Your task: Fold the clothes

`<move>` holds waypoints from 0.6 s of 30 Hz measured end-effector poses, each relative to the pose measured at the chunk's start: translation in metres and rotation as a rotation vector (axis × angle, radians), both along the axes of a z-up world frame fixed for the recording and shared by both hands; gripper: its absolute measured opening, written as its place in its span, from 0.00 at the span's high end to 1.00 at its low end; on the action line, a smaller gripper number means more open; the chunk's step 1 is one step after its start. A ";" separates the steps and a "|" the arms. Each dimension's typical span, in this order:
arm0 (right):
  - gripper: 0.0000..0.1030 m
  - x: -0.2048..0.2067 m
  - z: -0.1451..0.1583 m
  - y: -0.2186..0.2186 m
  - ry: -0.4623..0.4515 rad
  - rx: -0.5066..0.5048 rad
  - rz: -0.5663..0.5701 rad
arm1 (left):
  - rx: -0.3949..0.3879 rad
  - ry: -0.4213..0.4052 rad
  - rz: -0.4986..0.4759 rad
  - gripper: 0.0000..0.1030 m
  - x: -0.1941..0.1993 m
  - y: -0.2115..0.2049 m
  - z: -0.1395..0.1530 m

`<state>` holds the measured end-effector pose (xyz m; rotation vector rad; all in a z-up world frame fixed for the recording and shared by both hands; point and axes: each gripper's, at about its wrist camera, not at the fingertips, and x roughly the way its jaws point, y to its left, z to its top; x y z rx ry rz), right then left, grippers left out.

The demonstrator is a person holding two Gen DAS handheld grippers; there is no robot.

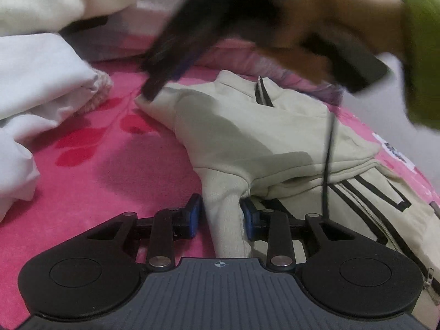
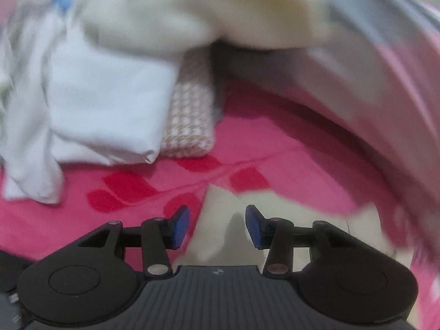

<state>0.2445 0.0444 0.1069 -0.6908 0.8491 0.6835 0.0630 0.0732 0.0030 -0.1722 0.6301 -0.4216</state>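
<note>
A cream zip jacket (image 1: 247, 126) with black trim lies flat on the pink bedspread (image 1: 96, 170), collar away from me. One of its sleeves (image 1: 222, 220) runs toward the camera between the blue pads of my left gripper (image 1: 221, 216), which is shut on it. My right gripper (image 1: 150, 90), blurred by motion and held by a hand (image 1: 343, 13) in a green sleeve, has its tip at the jacket's far left shoulder corner. In the right wrist view, the right gripper (image 2: 217, 225) is open, with that cream jacket (image 2: 220, 242) corner lying below the gap.
White folded clothes (image 1: 35, 77) and a checked cloth (image 2: 189, 118) lie to the left. A cream garment pile (image 1: 55, 0) sits behind them. A thin black cable (image 1: 328, 159) hangs across the jacket. The bed's edge curves along the right.
</note>
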 end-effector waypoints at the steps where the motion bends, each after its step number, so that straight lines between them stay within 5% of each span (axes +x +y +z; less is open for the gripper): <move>1: 0.53 0.004 -0.009 0.013 0.004 -0.062 0.028 | 0.002 -0.002 0.000 0.70 0.000 0.000 0.000; 4: 0.61 0.009 -0.036 0.039 -0.007 -0.243 0.094 | 0.003 -0.005 0.002 0.70 -0.002 -0.001 -0.001; 5: 0.83 0.009 -0.043 0.043 -0.016 -0.288 0.102 | 0.003 -0.004 0.003 0.71 -0.002 -0.001 -0.001; 6: 0.94 0.012 -0.037 0.039 -0.020 -0.246 0.064 | 0.002 -0.002 0.003 0.72 -0.002 -0.001 -0.001; 11: 0.97 0.024 -0.007 0.014 -0.029 -0.006 -0.124 | -0.007 0.008 0.007 0.72 -0.001 -0.001 -0.002; 18: 0.96 0.031 -0.016 0.002 -0.003 0.213 -0.219 | -0.012 0.009 0.006 0.73 -0.002 0.003 -0.003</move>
